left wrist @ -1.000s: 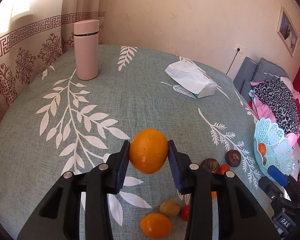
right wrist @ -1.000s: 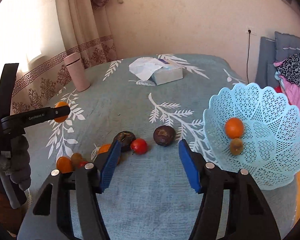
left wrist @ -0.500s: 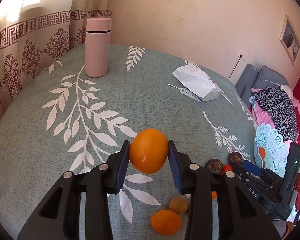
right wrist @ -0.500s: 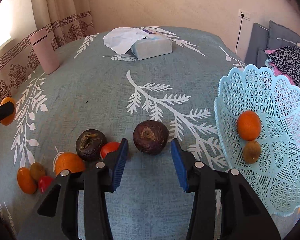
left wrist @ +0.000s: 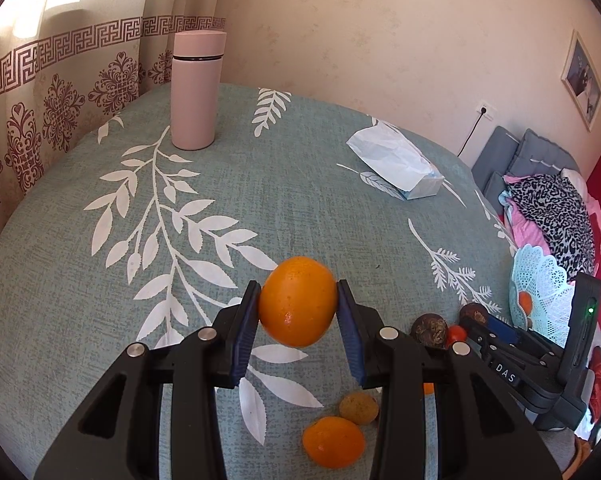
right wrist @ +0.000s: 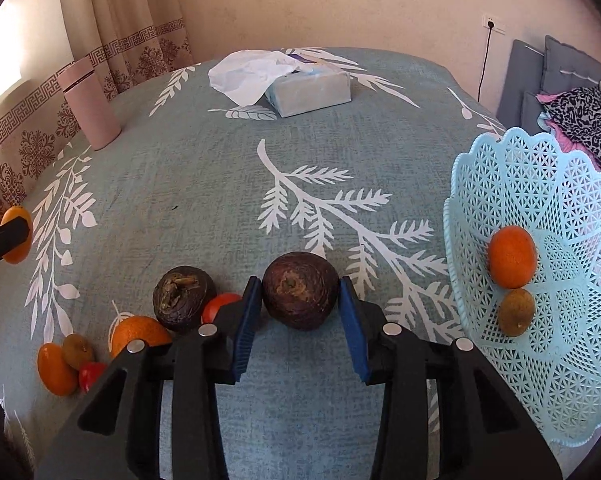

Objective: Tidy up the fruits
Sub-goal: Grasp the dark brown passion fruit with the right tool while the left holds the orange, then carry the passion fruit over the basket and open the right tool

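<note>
An orange [left wrist: 297, 301] sits clamped between the blue pads of the left gripper [left wrist: 298, 312], lifted clear of the cloth at the lower middle of the left wrist view; the jaws are closed tight on its sides. Below it on the worktop [left wrist: 260, 184], at the bottom of the frame, lie a second orange [left wrist: 333, 442] and a small brownish fruit [left wrist: 358, 408], touching or very nearly so.

In the right wrist view a dark wrinkled fruit [right wrist: 299, 296] rests on the cloth between the pads of the right gripper [right wrist: 300, 312]. The jaws stand about as wide as the fruit, the pads right at its sides, but I cannot tell whether they are pressing it. Just to its left sits another dark fruit [right wrist: 183, 298] with a red tomato [right wrist: 219, 307] tucked against it, and an orange fruit [right wrist: 139, 332] in front of those. Further toward the lower left are an orange [right wrist: 55, 368], a small green-brown fruit [right wrist: 77, 350] and another red one [right wrist: 90, 375], bunched together.

At the right edge stands a pale blue lattice basket [right wrist: 540, 184], holding an orange [right wrist: 512, 256] with a small brown fruit [right wrist: 516, 312] just below it.

Toward the top of the frame a tissue box [right wrist: 308, 90] lies with a white sheet pulled out, and a pink flask [right wrist: 90, 108] stands upright at the upper left, near the patterned curtain [right wrist: 140, 52].
</note>
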